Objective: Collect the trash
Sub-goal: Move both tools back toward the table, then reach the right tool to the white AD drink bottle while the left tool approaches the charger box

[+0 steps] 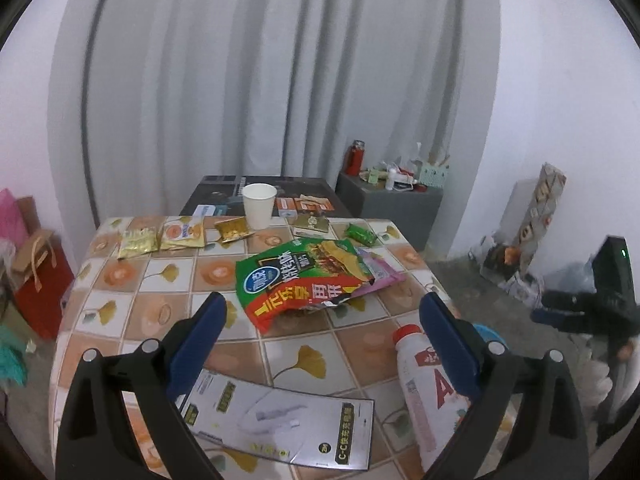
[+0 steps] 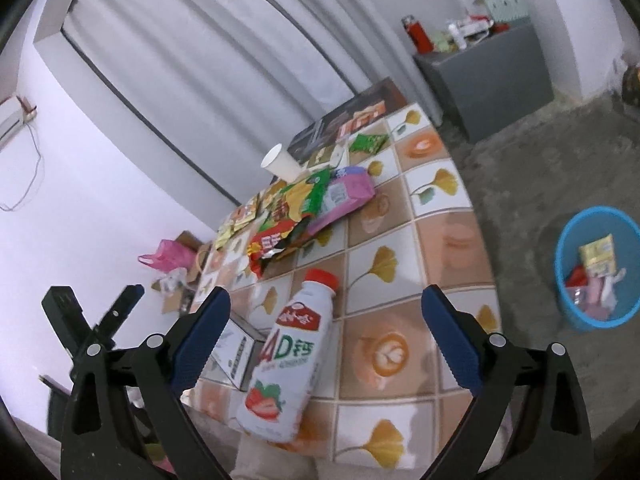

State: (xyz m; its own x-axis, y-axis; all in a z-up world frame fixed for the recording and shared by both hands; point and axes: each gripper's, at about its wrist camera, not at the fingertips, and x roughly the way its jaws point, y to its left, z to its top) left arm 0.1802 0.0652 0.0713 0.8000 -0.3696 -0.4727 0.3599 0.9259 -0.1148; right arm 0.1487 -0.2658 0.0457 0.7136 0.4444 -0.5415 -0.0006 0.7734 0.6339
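Note:
My left gripper (image 1: pixel 322 304) is open above the near part of the tiled table (image 1: pixel 168 312), just short of a green and red snack bag (image 1: pixel 304 280) lying on a pink packet (image 1: pixel 380 276). A flat grey cardboard package (image 1: pixel 280 424) lies below the fingers. A white strawberry milk bottle (image 1: pixel 428 392) with a red cap lies at the right finger. My right gripper (image 2: pixel 324 300) is open too, with that bottle (image 2: pixel 288 364) lying between its fingers. A blue bin (image 2: pixel 596 268) on the floor holds several wrappers.
A white paper cup (image 1: pixel 259 205), gold wrappers (image 1: pixel 160 238) and a green wrapper (image 1: pixel 360 234) lie along the table's far edge. Beyond stand a dark box (image 1: pixel 260 192) and a grey cabinet (image 1: pixel 396 208) with clutter. Gift bags (image 1: pixel 36 272) sit on the floor at left.

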